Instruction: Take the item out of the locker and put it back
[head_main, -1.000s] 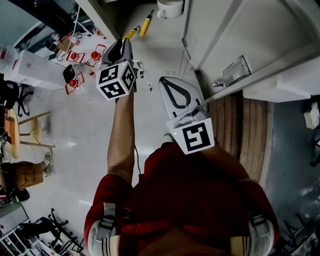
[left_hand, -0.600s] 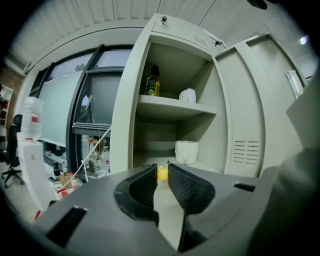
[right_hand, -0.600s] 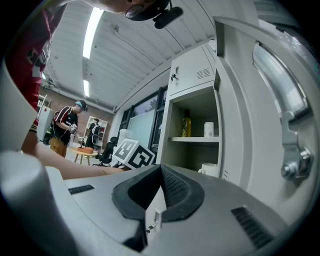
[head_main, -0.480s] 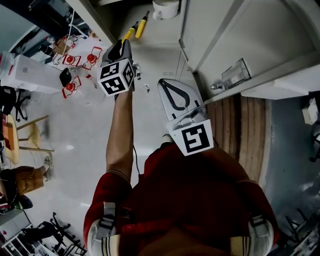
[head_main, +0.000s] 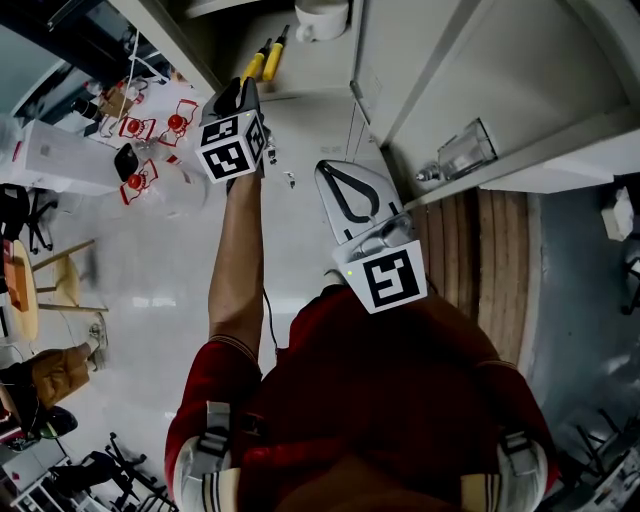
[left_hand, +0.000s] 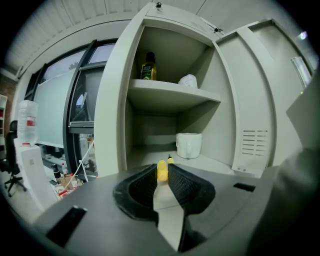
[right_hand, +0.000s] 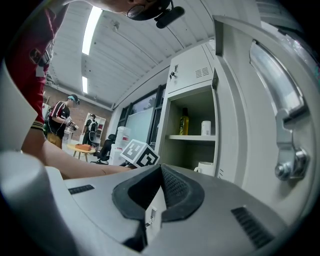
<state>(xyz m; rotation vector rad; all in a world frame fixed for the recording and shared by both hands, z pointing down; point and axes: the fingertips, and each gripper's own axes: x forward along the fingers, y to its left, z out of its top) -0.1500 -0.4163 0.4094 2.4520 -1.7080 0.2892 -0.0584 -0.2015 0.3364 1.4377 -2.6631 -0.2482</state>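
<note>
**Left gripper lined up on the yellow tool in the locker**

We see our left gripper (head_main: 242, 92) with its jaws a little apart, leaving a narrow slot and pinching nothing. The yellow tool (left_hand: 162, 170) shows through that slot, just beyond the tips. It lies on the lower shelf (left_hand: 220, 162) of the open locker (left_hand: 112, 100), near the front edge, and a white mug (left_hand: 189, 145) stands further back. Our right gripper (right_hand: 160, 170) is pressed together at the tips on nothing, and it hangs level beside the open door (left_hand: 250, 100).

We judge the tool light and stiff (a screwdriver, by its look). Its smooth round handle could roll on the shelf or slip in the pads. The thick yellow part looks like the best hold, taken squarely across so that it cannot twist out.

Much stays unclear. In the left gripper view the jaws cover most of the tool, so we cannot tell its full length. The head view shows two yellow stretches in line, but not whether they are one piece. On the upper shelf stand a bottle (left_hand: 147, 67) and a small white thing (left_hand: 189, 81) that we cannot name.
</note>
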